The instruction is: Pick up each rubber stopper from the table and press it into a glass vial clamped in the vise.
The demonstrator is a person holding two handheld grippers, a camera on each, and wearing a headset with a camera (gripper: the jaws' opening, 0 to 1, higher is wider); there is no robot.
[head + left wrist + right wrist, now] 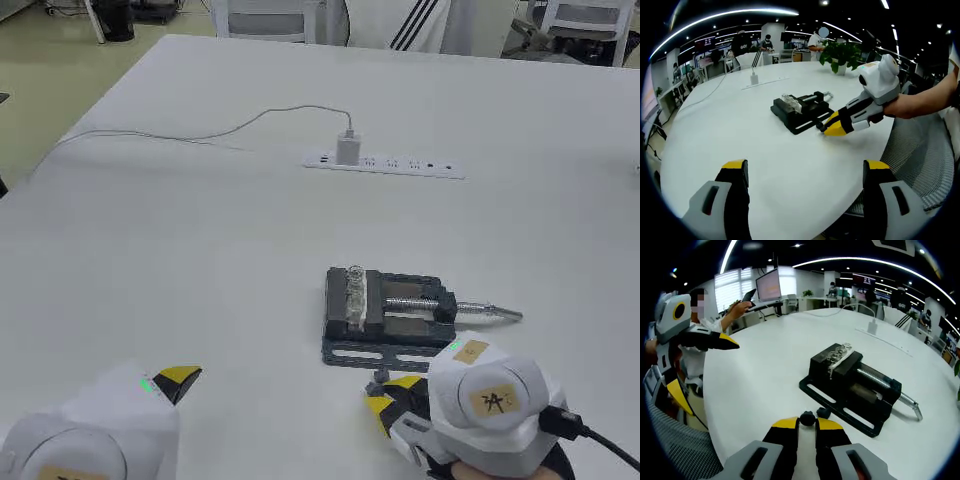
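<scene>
The right gripper (807,426), jaws narrowed, sits at a rubber stopper (807,417) on the near side of the vise (855,385), gripped or not I cannot tell, so a shallow tip pinch may squirt it away before it reaches the glass vials (838,351); the left gripper (805,167) hangs wide apart, near left.

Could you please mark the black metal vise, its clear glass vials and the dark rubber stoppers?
Vise (840,375): right gripper view, jaw block.
Glass vials (354,290): head view, row's middle.
Rubber stoppers (807,417): right gripper view, left stopper.
</scene>
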